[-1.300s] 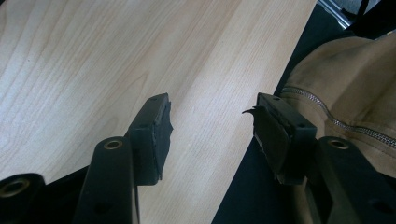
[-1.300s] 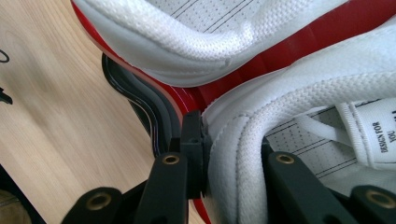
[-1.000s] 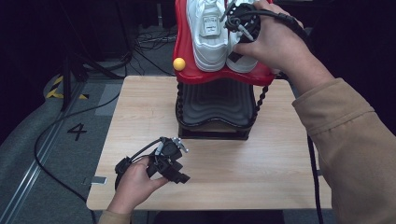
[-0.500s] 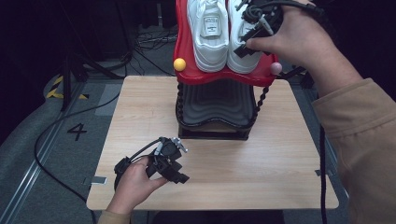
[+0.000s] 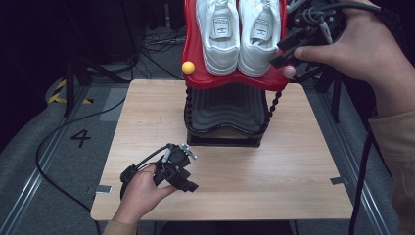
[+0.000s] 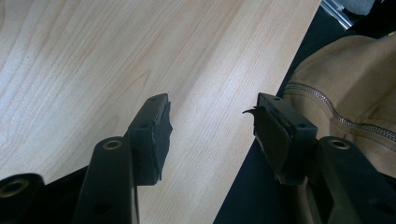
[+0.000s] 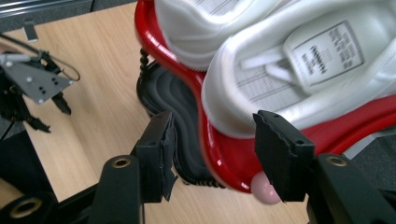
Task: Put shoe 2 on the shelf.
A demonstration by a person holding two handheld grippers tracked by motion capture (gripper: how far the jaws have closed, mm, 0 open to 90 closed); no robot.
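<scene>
Two white sneakers stand side by side, heels toward me, on the red top shelf (image 5: 230,81) of a shoe rack: the left sneaker (image 5: 219,34) and the right sneaker (image 5: 259,34). A hand holds my right gripper (image 5: 278,55) just right of the right sneaker's heel. Its jaws have just been opening and now stand wide. In the right gripper view my right gripper (image 7: 211,119) frames the heel (image 7: 280,70) and the shelf's rim (image 7: 224,158) without pressing on either. My left gripper (image 5: 188,177) rests low on the table, held in a hand. My left gripper (image 6: 210,105) is open with nothing between its pads.
The rack stands at the back middle of the wooden table (image 5: 293,166), with a black lower shelf (image 5: 225,112) under the red one. A yellow ball (image 5: 188,67) and a pink ball (image 5: 288,72) cap the red shelf's front corners. Cables lie on the floor at left.
My right gripper has drawn back to the right from above the right sneaker, and its jaws have spread apart. The left gripper and hand have stayed put.
</scene>
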